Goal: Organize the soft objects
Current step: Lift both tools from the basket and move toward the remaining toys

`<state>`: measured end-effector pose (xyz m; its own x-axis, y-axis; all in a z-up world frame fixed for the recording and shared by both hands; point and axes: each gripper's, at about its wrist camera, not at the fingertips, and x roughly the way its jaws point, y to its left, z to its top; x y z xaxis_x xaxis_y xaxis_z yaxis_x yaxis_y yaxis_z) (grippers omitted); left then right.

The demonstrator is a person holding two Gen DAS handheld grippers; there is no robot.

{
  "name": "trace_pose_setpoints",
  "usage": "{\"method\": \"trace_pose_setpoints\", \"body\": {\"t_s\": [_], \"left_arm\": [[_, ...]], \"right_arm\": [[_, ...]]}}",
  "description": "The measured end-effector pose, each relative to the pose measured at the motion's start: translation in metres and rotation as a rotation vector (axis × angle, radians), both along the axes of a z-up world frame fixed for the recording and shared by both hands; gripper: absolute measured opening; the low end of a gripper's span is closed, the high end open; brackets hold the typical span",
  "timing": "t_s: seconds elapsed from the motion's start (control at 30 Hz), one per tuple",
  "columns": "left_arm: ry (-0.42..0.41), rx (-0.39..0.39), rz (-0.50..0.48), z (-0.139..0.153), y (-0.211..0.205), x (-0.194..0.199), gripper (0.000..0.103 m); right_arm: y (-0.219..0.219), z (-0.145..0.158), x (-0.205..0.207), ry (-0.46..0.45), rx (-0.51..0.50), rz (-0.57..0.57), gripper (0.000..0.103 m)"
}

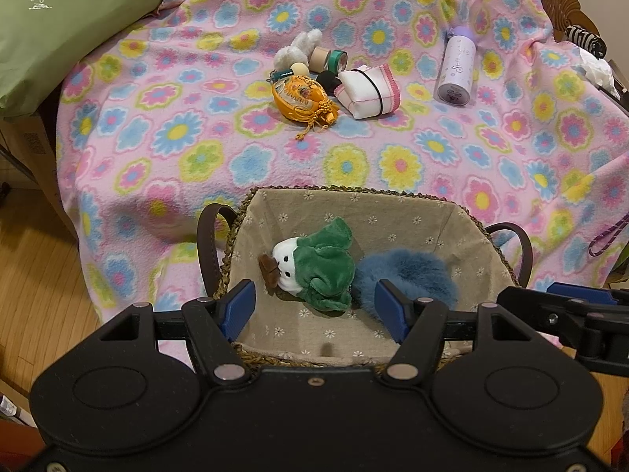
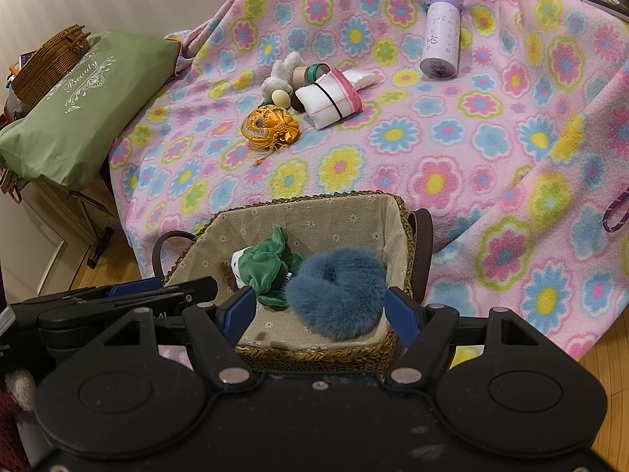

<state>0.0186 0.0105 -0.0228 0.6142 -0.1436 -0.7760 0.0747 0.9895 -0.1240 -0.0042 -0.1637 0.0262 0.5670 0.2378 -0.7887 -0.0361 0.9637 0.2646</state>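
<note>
A woven basket (image 1: 354,196) (image 2: 314,354) with a flowered lining stands at the near edge of the blanket. In it lie a green plush toy (image 1: 322,267) (image 2: 267,267) with a white face and a blue furry piece (image 1: 409,271) (image 2: 338,291). My left gripper (image 1: 316,310) is open and empty above the basket's near side. My right gripper (image 2: 320,310) is open and empty over the basket's near rim. Further back lie an orange pouch (image 1: 302,98) (image 2: 269,126), a white plush bunny (image 1: 297,49) (image 2: 281,72) and a white rolled cloth (image 1: 369,92) (image 2: 328,98).
A pink flowered blanket (image 1: 393,157) (image 2: 471,157) covers the surface. A lilac bottle (image 1: 458,67) (image 2: 440,37), tape rolls (image 1: 334,59) (image 2: 312,72) and a wooden egg (image 2: 280,98) lie on it. A green bag (image 1: 59,19) (image 2: 86,106) sits at the left. Wooden floor lies below.
</note>
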Motion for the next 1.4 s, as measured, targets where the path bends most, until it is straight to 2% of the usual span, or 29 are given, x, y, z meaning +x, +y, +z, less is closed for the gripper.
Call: {"method": "trace_pose_setpoints", "body": {"t_s": [1.4], "left_arm": [[0.011,0.005,0.009,0.0003,-0.0019,0.0012,0.063]], "right_arm": [[0.0008,0.0005,0.0,-0.015,-0.017,0.004,0.077]]}}
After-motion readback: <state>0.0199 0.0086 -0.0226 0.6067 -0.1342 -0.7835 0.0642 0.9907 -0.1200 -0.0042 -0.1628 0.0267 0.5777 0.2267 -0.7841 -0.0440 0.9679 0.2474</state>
